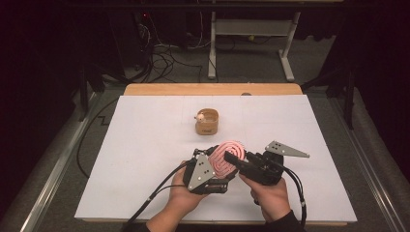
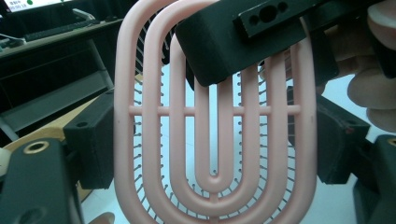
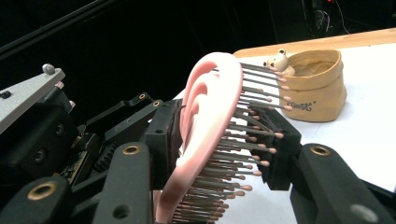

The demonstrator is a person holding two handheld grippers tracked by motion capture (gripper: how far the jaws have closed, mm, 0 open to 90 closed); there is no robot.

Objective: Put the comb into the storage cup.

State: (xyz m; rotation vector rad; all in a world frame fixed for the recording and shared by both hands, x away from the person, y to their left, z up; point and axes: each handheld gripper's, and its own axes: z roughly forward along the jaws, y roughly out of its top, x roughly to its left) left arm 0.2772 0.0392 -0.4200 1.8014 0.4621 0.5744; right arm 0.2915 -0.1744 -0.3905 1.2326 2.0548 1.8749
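Holding a pink brush (image 1: pixel 228 155) between them above the desk (image 1: pixel 145 145), both tools grip it: left tool (image 1: pixel 212 166), right tool (image 1: pixel 246 162). The left gripper view shows its stiff, light ribbed back, gripped at the rim. The right gripper view adds bendy bristles and a tan basket (image 3: pixel 317 88) beyond.

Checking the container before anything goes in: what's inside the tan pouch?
A small bear figure peeks over the tan pouch's rim; the pouch's walls hide its bottom.
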